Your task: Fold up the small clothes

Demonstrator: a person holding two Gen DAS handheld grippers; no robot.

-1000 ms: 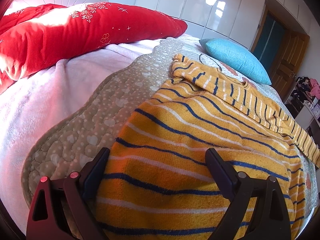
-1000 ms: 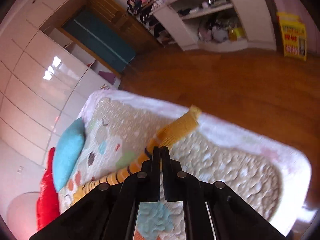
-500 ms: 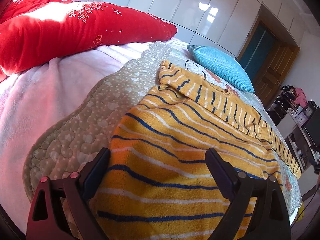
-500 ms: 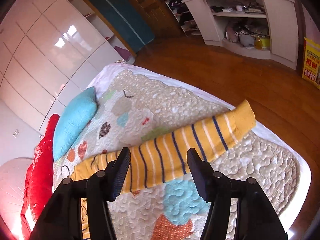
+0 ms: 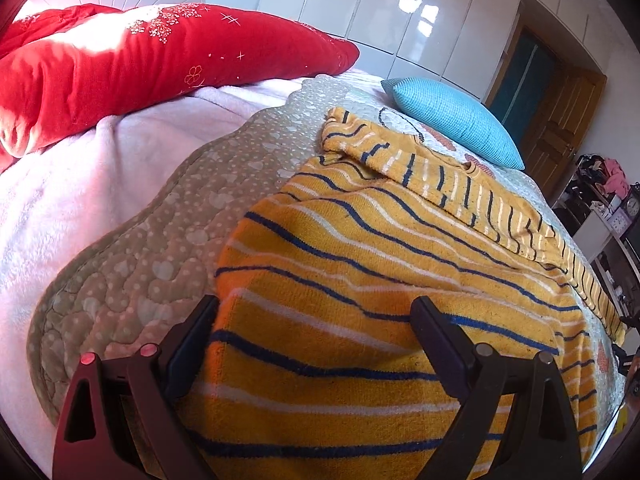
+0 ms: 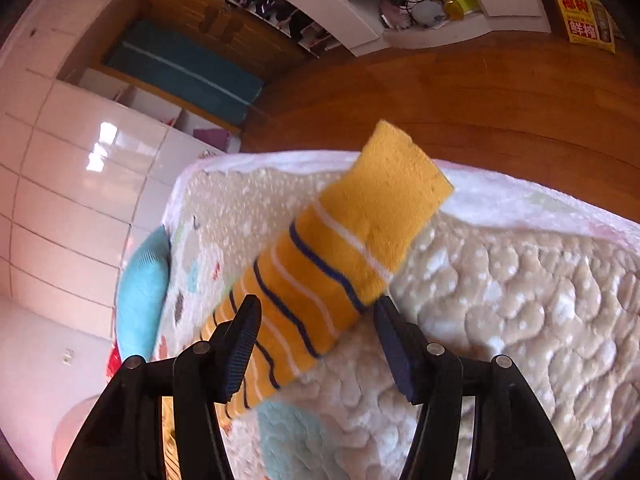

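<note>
On the bed [image 5: 132, 248], the striped sweater [image 5: 360, 280] lies flat for folding, its sleeve [image 6: 328, 264] stretched toward one o'clock between the right tongs [image 6: 316, 320], closing but not yet gripping, while left tongs [image 5: 316, 316] hover released over its hem.

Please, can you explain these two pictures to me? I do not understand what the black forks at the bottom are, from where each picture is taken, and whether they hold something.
There is no robot here. A person holds one hand-held gripper in each hand, and each carries a camera looking forward along its two fingers. The black forks are those fingers.

The left camera shows the left hand-held gripper, open, over the body of a yellow striped sweater spread on a quilted bed cover. A red pillow and a blue cushion lie behind.

The right camera shows the right hand-held gripper at the sweater's sleeve. The sleeve lies between its fingers, and the jaws are closing, but the pads do not press it yet. So nothing is held.
</note>
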